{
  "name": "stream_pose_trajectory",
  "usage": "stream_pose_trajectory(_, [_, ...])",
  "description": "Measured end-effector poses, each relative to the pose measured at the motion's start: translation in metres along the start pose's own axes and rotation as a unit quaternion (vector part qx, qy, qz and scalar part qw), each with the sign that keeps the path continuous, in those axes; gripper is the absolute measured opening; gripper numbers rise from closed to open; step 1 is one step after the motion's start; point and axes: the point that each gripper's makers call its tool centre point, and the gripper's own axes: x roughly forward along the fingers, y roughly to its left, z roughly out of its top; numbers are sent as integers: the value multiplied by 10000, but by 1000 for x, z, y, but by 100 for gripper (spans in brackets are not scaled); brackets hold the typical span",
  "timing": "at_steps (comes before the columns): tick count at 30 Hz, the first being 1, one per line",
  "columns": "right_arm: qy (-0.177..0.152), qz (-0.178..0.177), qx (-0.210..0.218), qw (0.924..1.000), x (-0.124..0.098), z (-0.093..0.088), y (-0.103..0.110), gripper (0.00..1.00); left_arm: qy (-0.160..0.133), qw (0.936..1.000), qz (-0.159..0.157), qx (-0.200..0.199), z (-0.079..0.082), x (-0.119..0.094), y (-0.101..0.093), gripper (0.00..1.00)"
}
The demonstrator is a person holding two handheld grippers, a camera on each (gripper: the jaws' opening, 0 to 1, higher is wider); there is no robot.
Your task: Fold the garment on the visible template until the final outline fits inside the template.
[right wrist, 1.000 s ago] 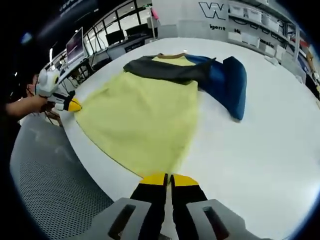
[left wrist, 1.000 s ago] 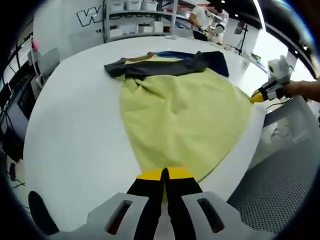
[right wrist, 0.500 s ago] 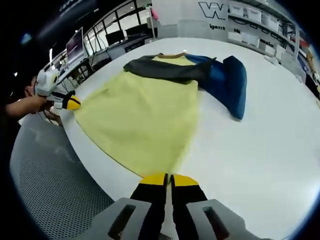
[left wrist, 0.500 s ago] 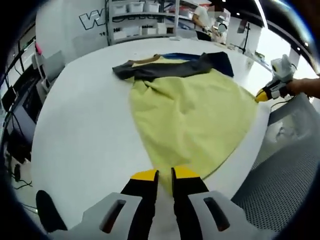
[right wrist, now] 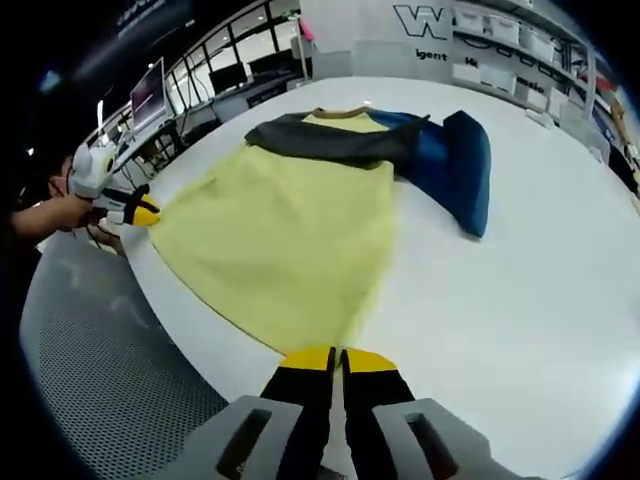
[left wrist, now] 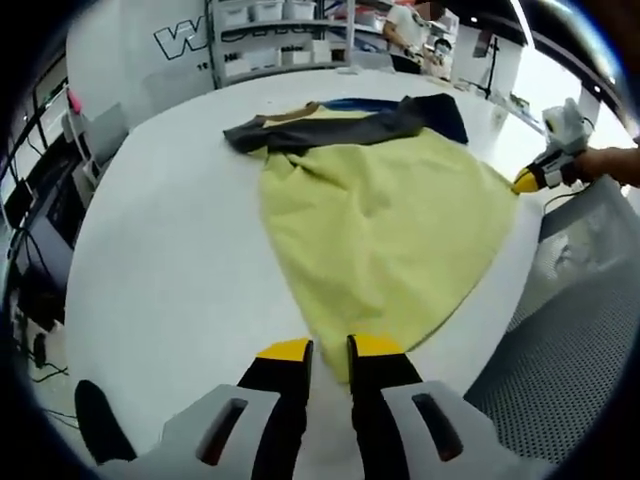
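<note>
the garment lies spread on the white table, yellow body toward the near edge, dark sleeve folded across the top, a blue part out to one side. the right gripper has its jaws pressed together on one hem corner, probably to keep the cloth flat. the left gripper stands at the other corner with a narrow gap between its jaws, gripping nothing i can see.

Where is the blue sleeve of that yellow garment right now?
In the right gripper view the blue sleeve lies flat on the white table, at the garment's upper right, just beyond the dark collar band.
</note>
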Motion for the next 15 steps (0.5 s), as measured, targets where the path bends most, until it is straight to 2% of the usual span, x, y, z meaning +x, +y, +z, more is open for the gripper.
stream_pose_trajectory(2, [2, -1, -9, 10000, 0, 0, 0, 0, 45, 9999, -38, 84, -1, 0, -3, 10])
stream_pose_trajectory(15, [27, -7, -6, 10000, 0, -2, 1, 0, 208, 9997, -104, -88, -19, -14, -10, 9])
